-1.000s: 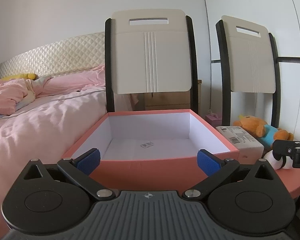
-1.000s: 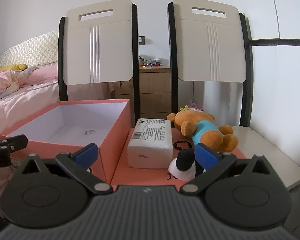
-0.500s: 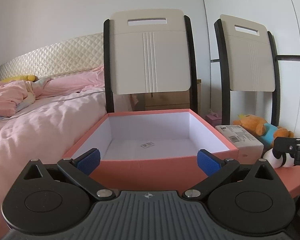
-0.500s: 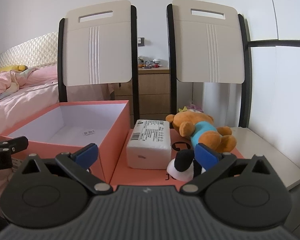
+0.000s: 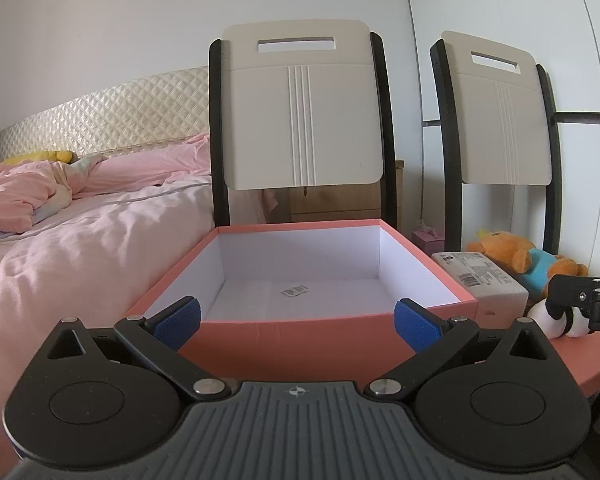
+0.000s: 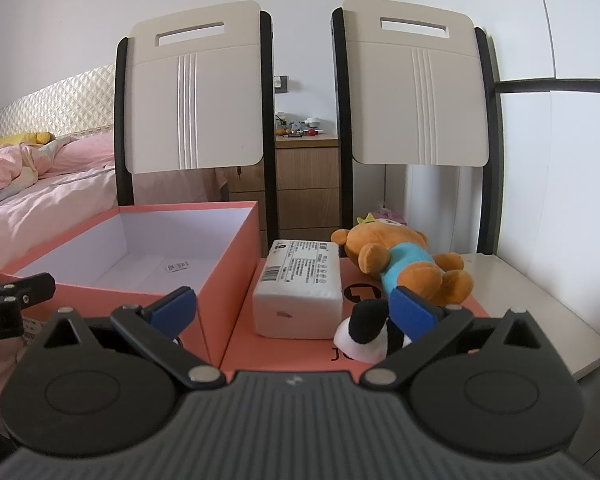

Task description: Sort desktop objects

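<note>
An open coral box (image 5: 328, 332) with a white inside holds only a small label (image 5: 295, 290). My left gripper (image 5: 298, 318) hangs open just before its front wall. To the box's right, on its flat coral lid (image 6: 300, 354), lie a white tissue pack (image 6: 300, 292), an orange bear in a blue shirt (image 6: 404, 260) and a small black-and-white plush (image 6: 364, 332). My right gripper (image 6: 292, 306) stands open in front of the tissue pack, its right finger overlapping the small plush in view. The same items show at the right of the left wrist view: tissue pack (image 5: 480, 280), bear (image 5: 524, 256).
Two white chair backs (image 6: 194, 100) (image 6: 418, 88) rise behind the box and lid. A bed with pink bedding (image 5: 72, 248) runs along the left. A wooden nightstand (image 6: 306, 184) with small items stands behind. The lid rests on a pale seat (image 6: 540, 312).
Both grippers have drifted only slightly; the views shift a little. Both stay open and nothing on the lid or in the box has moved.
</note>
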The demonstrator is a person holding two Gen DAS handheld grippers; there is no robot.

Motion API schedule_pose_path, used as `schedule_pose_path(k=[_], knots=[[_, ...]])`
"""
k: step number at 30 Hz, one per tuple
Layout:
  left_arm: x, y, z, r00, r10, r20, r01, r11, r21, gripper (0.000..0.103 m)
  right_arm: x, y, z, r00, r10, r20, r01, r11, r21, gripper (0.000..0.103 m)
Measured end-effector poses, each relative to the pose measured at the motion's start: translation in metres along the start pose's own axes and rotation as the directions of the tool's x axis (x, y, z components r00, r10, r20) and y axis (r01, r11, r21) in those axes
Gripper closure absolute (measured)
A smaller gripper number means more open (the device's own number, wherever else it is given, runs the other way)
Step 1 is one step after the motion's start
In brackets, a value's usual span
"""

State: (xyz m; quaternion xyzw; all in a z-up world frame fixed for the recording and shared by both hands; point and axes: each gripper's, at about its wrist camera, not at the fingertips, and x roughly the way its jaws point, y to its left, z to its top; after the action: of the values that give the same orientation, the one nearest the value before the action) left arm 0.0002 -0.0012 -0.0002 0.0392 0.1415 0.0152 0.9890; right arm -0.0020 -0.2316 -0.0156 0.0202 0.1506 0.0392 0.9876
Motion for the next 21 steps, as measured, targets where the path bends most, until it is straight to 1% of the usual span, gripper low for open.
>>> schedule_pose_path(k=[11,16,21], knots=[[-0.001,-0.001,-0.001,1.0,0.001,0.004,-0.001,1.0,-0.001,0.0,-0.001,0.003,-0.001,1.0,0.006,0.0,-0.006,1.0,-0.007,0.0],[-0.003,-0.005,-0.004,0.999,0.018,0.039,-0.018,1.0,-0.001,0.0,-0.002,0.002,-0.001,1.0,0.026,-0.004,-0.026,1.0,-0.016,0.0],[-0.007,-0.016,-0.009,0.999,-0.007,0.045,0.008,1.0,-0.019,0.0,-0.006,-0.003,0.001,0.999,0.033,0.004,-0.033,0.999,-0.013,0.0]])
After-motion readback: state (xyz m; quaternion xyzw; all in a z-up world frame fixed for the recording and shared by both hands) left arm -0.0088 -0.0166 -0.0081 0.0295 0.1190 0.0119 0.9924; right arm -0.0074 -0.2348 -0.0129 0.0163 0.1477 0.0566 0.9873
